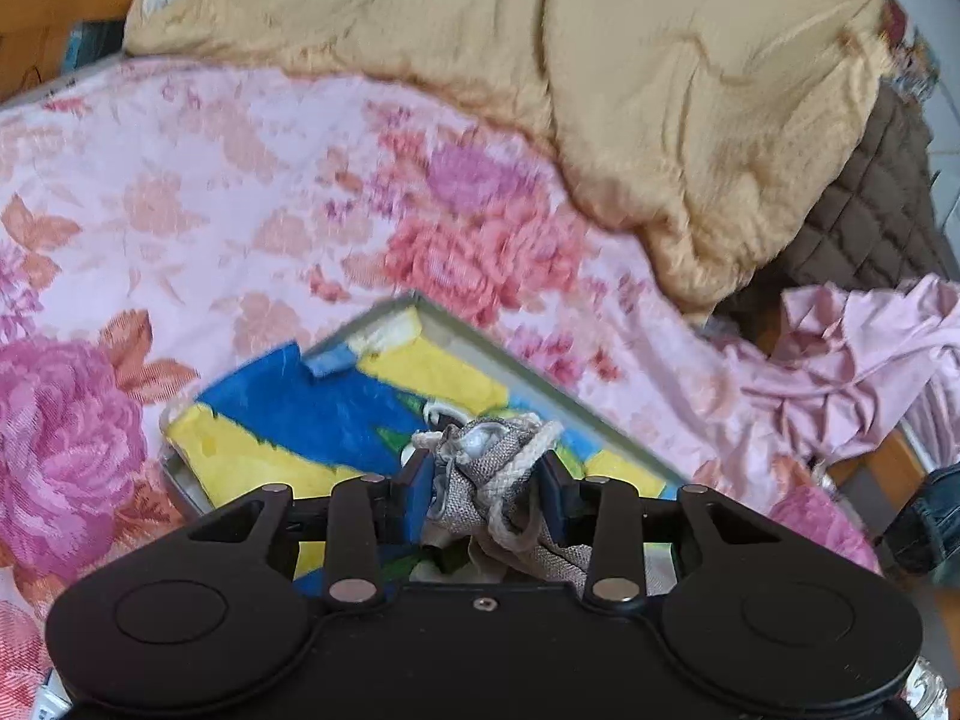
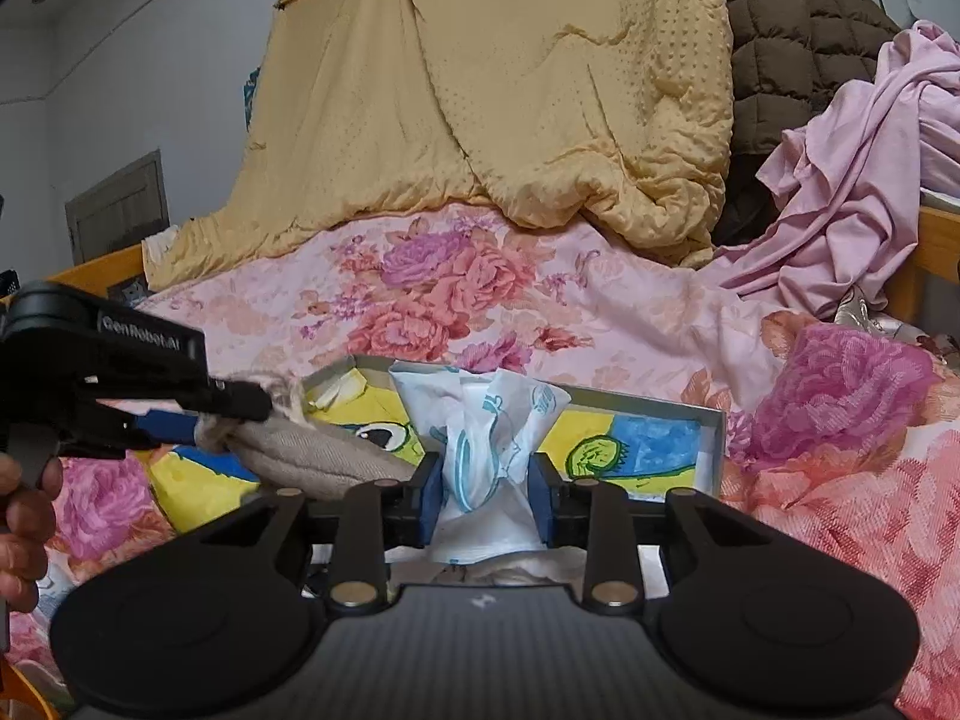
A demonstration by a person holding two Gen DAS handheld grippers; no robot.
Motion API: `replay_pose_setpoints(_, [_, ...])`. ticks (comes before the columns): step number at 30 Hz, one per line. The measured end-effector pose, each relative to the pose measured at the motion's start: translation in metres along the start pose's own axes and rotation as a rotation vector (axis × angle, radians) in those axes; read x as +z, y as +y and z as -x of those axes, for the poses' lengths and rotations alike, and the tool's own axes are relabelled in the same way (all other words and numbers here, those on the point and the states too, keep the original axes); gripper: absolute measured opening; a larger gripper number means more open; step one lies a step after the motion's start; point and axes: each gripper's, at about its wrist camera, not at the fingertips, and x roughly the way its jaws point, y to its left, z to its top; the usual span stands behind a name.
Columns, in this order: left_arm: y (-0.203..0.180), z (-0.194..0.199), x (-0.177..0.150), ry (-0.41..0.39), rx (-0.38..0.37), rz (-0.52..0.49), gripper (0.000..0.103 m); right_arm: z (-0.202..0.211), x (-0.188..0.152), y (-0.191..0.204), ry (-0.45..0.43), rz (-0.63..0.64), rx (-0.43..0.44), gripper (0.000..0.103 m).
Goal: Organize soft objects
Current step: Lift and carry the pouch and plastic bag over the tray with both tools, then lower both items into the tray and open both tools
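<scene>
My left gripper [image 1: 487, 495] is shut on a grey drawstring pouch [image 1: 504, 480] with a white cord, held over a shallow grey box [image 1: 543, 384] lined with a blue and yellow picture. In the right wrist view the left gripper [image 2: 240, 408] holds the same pouch [image 2: 318, 456] at the box's left end. My right gripper [image 2: 485, 498] is shut on a white tissue pack with blue print [image 2: 486, 420], held above the near side of the box [image 2: 711, 426].
The box lies on a pink floral bedspread [image 2: 600, 306]. A tan quilt [image 2: 480, 108], a brown quilted jacket [image 2: 792, 30] and crumpled pink cloth [image 2: 852, 180] are piled behind. A wooden bed rail [image 2: 936, 240] runs at the right.
</scene>
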Motion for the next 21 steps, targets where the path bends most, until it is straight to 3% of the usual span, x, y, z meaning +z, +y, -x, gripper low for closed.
replay_pose_setpoints(13, [0.007, -0.035, -0.005, 0.211, 0.164, 0.046, 0.037, -0.017, -0.002, 0.0, 0.053, 0.034, -0.012, 0.036])
replay_pose_setpoints(21, [0.003, -0.04, -0.008, 0.242, 0.188, 0.021, 0.038, -0.033, -0.003, 0.001, 0.119, 0.056, 0.015, 0.038])
